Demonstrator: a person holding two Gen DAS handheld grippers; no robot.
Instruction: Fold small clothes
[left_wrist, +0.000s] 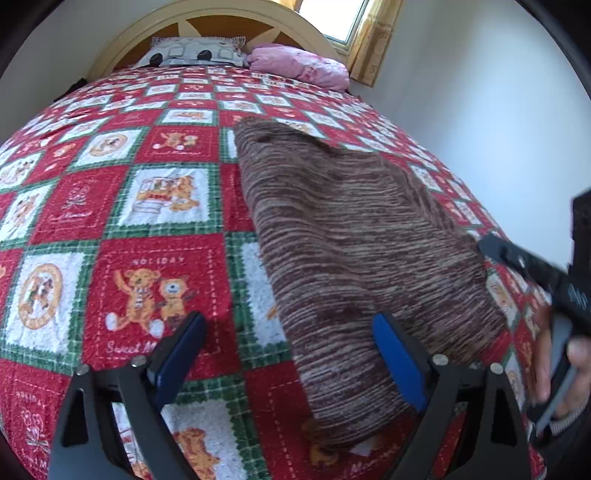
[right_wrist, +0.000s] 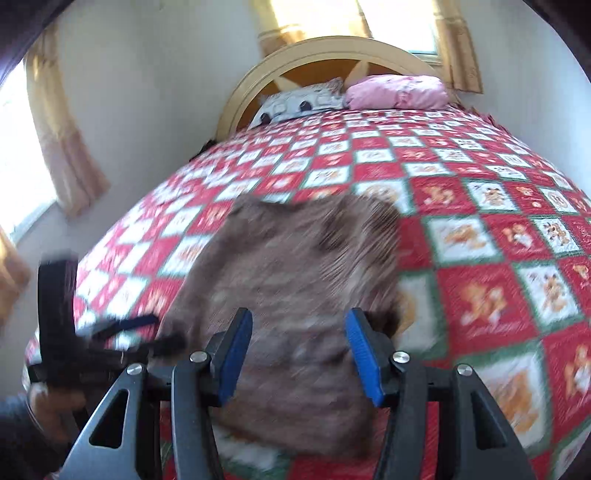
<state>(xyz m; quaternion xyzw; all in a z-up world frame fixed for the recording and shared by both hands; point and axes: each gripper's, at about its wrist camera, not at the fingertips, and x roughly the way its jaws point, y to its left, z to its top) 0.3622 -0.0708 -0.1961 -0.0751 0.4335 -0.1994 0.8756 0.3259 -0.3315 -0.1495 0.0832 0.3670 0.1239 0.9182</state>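
A brown striped knit garment (left_wrist: 354, 236) lies flat on the bed as a long folded strip that runs away from me. My left gripper (left_wrist: 291, 332) hovers open over its near left edge, with the right blue pad (left_wrist: 395, 350) above the knit and the left pad (left_wrist: 181, 343) above the quilt. In the right wrist view the garment (right_wrist: 295, 258) is blurred. My right gripper (right_wrist: 299, 336) stands about half open just above its near end, with no cloth pinched between the pads. The left gripper (right_wrist: 159, 330) shows at the garment's left side.
A red, white and green holiday quilt (left_wrist: 122, 206) covers the bed. A patterned pillow (left_wrist: 192, 51) and a pink pillow (left_wrist: 299, 62) lean on the rounded headboard (right_wrist: 332, 51). A white wall runs along the bed's right side. A hand (left_wrist: 576, 358) grips the right tool.
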